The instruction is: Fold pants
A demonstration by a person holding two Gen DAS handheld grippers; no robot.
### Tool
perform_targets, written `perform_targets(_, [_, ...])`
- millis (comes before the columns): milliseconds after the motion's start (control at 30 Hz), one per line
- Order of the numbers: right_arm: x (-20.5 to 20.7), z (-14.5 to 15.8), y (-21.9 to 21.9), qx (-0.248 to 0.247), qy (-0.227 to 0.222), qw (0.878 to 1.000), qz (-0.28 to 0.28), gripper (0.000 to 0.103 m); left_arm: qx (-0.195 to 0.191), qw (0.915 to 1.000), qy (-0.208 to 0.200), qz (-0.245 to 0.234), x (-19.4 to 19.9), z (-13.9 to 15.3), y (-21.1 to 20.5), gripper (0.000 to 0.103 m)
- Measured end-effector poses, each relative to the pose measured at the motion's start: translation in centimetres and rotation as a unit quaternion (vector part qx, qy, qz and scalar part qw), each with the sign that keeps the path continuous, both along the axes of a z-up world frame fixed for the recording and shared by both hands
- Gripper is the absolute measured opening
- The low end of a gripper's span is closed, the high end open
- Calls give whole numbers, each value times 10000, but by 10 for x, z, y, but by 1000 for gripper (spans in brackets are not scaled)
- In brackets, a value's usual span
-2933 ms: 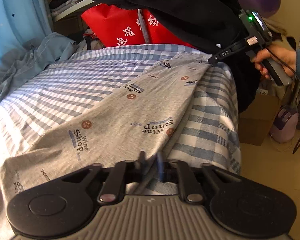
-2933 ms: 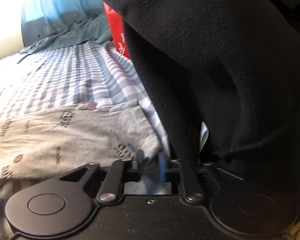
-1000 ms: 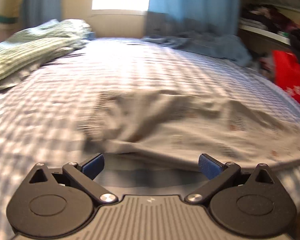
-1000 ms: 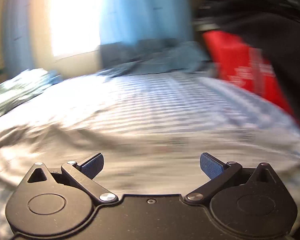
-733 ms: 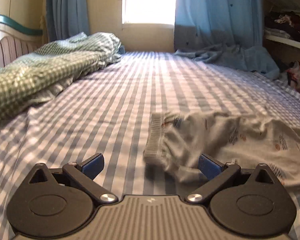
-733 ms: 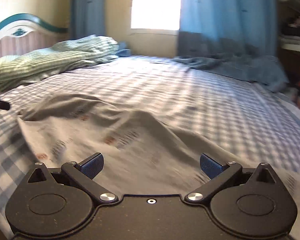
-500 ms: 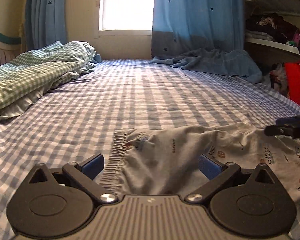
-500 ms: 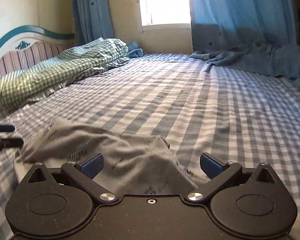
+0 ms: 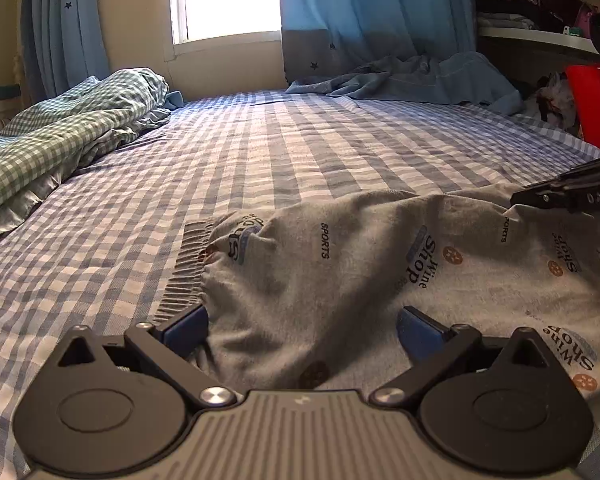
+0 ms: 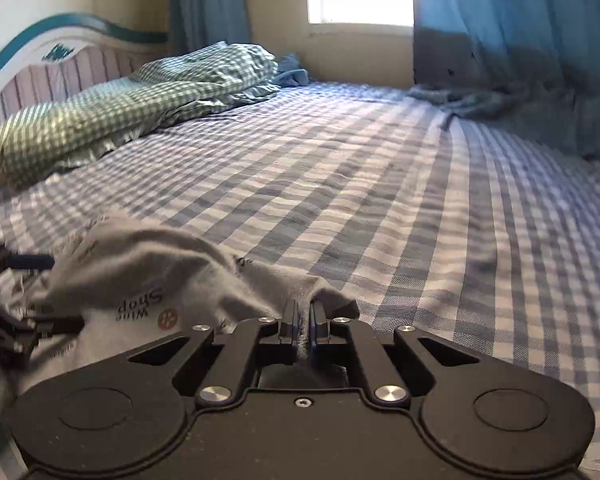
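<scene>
The grey printed pants (image 9: 380, 264) lie bunched on the checked bed sheet (image 9: 300, 148), along the near edge of the bed, with the ribbed waistband (image 9: 188, 268) at their left end as the left wrist camera sees it. The left gripper (image 9: 302, 326) sits low over the pants right beside the waistband, its jaws spread wide with cloth lying between them but nothing pinched; that placement looks like a set-up to take the waistband corner. The right gripper (image 10: 304, 322) is at the far side of the pants from the waistband, its jaws drawn together on a small peak of grey fabric that rises between the blue pads, so it reads as clamped on an edge of the pants, probably to carry that end across for a fold. From the left camera the right gripper shows only as a dark tip at the right border, touching the pants. The pants run out of frame to the right there, so the leg ends and how many layers are already stacked cannot be made out. In the right wrist view the left gripper is a blurred dark shape at the left border, and the cloth beneath the right gripper's body is hidden. A green checked blanket (image 10: 112, 120) is heaped well beyond the pants, toward the headboard (image 10: 40, 64).
</scene>
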State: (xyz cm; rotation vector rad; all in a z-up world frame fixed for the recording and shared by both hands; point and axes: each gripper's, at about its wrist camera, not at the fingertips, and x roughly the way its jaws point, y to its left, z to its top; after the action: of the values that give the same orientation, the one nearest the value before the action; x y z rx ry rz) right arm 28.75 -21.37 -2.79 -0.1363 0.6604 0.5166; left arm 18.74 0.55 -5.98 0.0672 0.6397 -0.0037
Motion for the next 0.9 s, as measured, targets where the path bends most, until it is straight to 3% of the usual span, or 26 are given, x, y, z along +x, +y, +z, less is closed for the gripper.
perform_targets(67, [-19, -2, 8, -272, -191, 9992, 211, 5, 8, 10000, 41, -5, 1, -1, 0, 103])
perform_targets(133, [-24, -5, 7, -162, -85, 9997, 168, 19, 104, 9999, 71, -6, 2, 0, -3, 102])
perform_targets(233, [-7, -5, -13, 621, 370, 9973, -108, 33, 210, 9997, 89, -2, 3, -1, -6, 102])
perform_targets(333, [19, -7, -38, 1575, 930, 9814, -589, 39, 156, 9998, 87, -1, 2, -1, -7, 102])
perform_targets(500, [57, -22, -59, 2685, 2005, 9368, -1009, 37, 134, 9999, 89, -4, 2, 0, -6, 102])
perform_targets(533, [63, -24, -60, 2790, 2121, 9301, -1099, 30, 125, 9999, 87, -5, 2, 0, -5, 102])
perform_targets(567, [67, -25, -61, 2840, 2182, 9263, -1174, 11, 122, 9999, 87, -5, 2, 0, -6, 102])
perform_targets(600, [70, -23, -61, 2812, 2176, 9264, -1237, 3, 121, 9999, 87, -7, 2, 0, -5, 102])
perform_targets(633, [73, -19, -60, 2710, 2078, 9308, -1306, 2, 125, 9999, 91, -8, 3, 0, -3, 102])
perform_targets(733, [82, -8, -56, 2440, 1764, 9440, -1350, 1, 184, 9998, 119, -4, 4, -1, -4, 103])
perform_targets(900, [97, -18, -47, 2074, 1836, 9523, -1279, 2, 204, 9997, 126, -8, 4, -1, -3, 103])
